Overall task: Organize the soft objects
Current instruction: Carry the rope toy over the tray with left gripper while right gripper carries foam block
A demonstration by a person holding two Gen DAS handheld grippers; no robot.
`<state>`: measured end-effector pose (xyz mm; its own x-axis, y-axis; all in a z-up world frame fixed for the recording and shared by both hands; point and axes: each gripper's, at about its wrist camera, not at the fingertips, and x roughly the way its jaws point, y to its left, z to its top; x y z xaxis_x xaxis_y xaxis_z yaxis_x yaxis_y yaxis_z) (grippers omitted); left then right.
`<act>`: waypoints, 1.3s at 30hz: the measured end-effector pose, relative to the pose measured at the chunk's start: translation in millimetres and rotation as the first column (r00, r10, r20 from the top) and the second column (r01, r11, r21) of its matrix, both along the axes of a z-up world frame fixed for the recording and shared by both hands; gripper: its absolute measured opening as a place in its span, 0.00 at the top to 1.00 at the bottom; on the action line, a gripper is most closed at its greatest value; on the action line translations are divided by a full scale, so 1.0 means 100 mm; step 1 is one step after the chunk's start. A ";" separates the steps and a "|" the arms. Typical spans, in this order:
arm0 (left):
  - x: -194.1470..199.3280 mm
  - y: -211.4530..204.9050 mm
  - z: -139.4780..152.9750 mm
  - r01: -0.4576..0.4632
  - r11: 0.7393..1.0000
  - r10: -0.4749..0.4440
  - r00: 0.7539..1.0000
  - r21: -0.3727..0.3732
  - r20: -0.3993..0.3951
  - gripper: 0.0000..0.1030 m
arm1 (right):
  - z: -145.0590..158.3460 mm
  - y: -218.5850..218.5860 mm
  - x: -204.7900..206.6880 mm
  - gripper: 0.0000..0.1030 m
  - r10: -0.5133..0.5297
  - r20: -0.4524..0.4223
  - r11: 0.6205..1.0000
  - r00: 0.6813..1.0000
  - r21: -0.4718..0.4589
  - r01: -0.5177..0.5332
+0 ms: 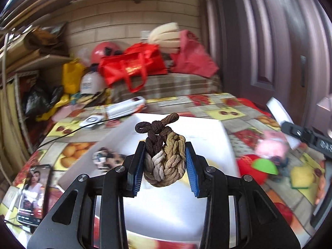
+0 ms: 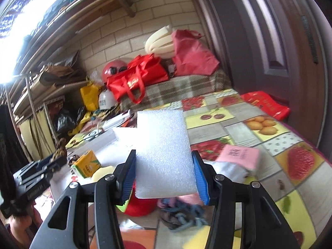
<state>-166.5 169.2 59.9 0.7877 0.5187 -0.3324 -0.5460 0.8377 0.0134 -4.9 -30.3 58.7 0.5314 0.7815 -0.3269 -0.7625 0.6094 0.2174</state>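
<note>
Left tool (image 1: 165,161) grips hair ties (image 1: 164,157) (right: foam (image 2: 165,155)).

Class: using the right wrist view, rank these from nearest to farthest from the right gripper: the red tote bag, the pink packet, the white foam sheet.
1. White foam sheet, clamped in the right gripper.
2. Pink packet, on the table, just right.
3. Red tote bag, far back on the checked cloth.
</note>
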 end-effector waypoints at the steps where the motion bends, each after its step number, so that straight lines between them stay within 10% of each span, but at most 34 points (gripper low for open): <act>1: -0.03 0.10 -0.01 -0.028 1.000 0.028 1.000 -0.011 0.002 0.65 | -0.01 0.05 -0.01 0.51 0.009 -0.002 1.000 1.000 -0.007 -0.009; 39: 0.11 1.13 -0.16 -0.221 0.964 0.206 0.973 -0.150 -0.107 0.65 | -0.11 1.44 -0.05 0.51 0.127 -0.066 0.984 0.990 -0.114 -0.134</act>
<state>-155.8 281.7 44.2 0.6279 0.6058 -0.4887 -0.7149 0.6971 -0.0544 -9.6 113.7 47.8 0.4045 0.7971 -0.4484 -0.8255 0.5292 0.1961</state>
